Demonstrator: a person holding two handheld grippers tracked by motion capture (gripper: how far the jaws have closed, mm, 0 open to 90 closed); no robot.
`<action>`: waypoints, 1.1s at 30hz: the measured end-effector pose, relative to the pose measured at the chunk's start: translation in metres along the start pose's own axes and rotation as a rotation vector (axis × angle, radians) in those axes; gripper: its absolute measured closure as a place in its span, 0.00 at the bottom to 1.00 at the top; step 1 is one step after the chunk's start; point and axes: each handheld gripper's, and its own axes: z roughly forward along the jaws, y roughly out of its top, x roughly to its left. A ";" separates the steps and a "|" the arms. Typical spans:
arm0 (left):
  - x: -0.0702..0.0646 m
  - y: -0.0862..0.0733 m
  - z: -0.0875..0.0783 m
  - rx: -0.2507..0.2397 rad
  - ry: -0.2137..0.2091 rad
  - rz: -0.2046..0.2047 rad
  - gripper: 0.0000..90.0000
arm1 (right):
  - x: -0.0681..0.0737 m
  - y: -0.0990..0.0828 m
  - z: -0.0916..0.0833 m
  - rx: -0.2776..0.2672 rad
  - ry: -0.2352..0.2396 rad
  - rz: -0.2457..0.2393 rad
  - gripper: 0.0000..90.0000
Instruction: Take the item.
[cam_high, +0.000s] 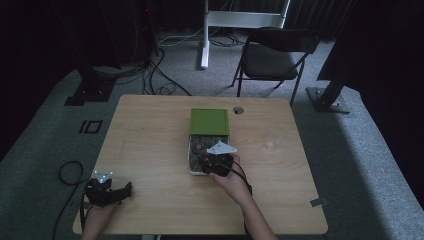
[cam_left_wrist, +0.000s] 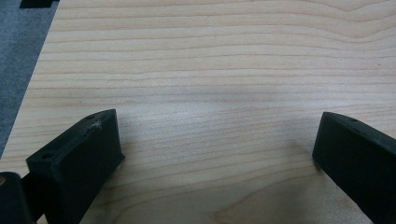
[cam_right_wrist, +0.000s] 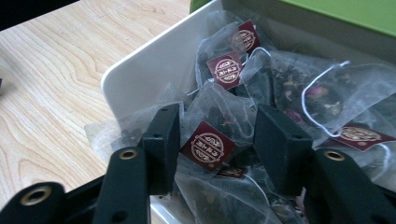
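Pick-up step: your right gripper (cam_right_wrist: 217, 140), jaws half apart and not yet pinching, straddled a tea bag (cam_right_wrist: 212, 135) in the white box (cam_right_wrist: 135, 79) at mid-counter (cam_high: 150, 145). Next you needed to pinch, then lift. Your left gripper (cam_left_wrist: 215, 154) rested wide open, empty.

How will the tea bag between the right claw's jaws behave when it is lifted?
The tea bag looks like thin mesh, so it will probably crumple and feel very light. Its string and red tag may dangle or snag neighbouring bags in the white box.
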 end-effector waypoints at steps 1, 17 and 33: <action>0.000 0.000 0.000 0.000 0.000 0.000 0.02 | 0.000 0.000 0.000 0.000 0.000 0.000 0.57; 0.000 0.000 0.000 0.000 0.000 0.000 0.02 | 0.001 -0.002 0.005 0.046 -0.001 -0.018 0.78; 0.000 0.000 0.000 0.000 0.000 0.000 0.02 | -0.001 0.008 -0.010 -0.004 0.055 -0.023 0.89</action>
